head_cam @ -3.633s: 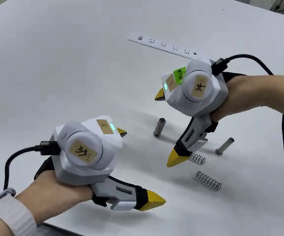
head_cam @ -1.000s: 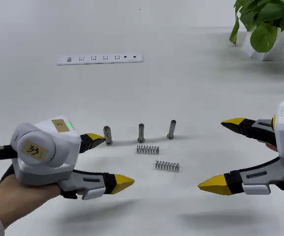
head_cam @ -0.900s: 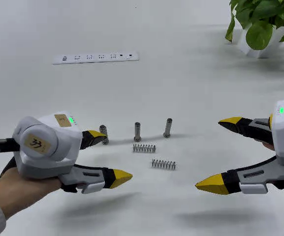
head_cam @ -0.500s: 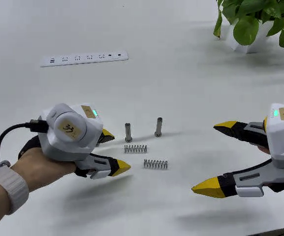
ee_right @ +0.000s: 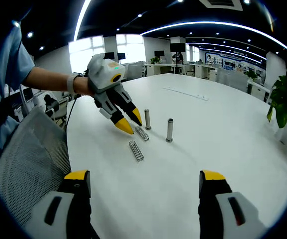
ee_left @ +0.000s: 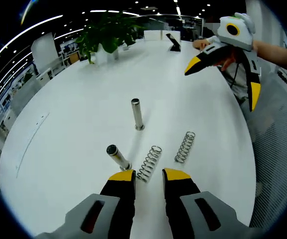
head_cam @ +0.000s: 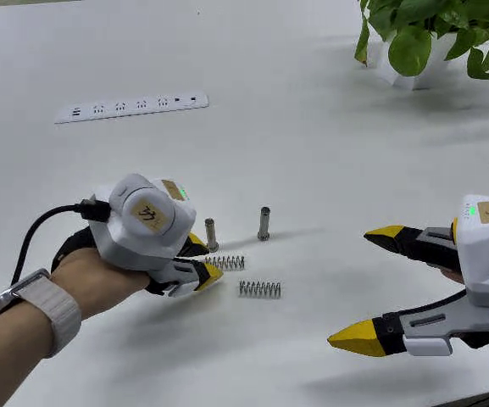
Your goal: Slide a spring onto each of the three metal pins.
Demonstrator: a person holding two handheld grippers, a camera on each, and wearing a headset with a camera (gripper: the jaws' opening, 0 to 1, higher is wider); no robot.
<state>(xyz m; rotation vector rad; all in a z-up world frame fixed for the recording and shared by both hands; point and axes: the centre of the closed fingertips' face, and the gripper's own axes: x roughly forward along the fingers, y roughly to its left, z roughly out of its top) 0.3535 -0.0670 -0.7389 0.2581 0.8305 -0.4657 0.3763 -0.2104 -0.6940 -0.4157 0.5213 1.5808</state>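
Observation:
Two bare metal pins (head_cam: 211,235) (head_cam: 263,223) stand upright on the white table (head_cam: 312,153). One loose spring (head_cam: 225,263) lies just in front of them, a second spring (head_cam: 259,289) a little nearer. My left gripper (head_cam: 203,259) is low over the table, jaws narrowed to a small gap, and the first spring's (ee_left: 148,162) near end lies between the tips (ee_left: 148,175). Its body hides the spot left of the pins. My right gripper (head_cam: 369,287) hovers wide open at the right with nothing between its jaws (ee_right: 144,175), well away from the second spring (ee_right: 136,150).
A white power strip (head_cam: 131,108) lies at the far left of the table. A potted plant (head_cam: 422,34) stands at the back right. The left gripper's black cable (head_cam: 49,225) trails off leftward. A mesh chair (ee_right: 24,169) stands at the table's near edge.
My left gripper has moved right and down to the nearer loose spring, and its jaws have narrowed. It now covers the left pin that carried a spring. The right gripper stayed wide open.

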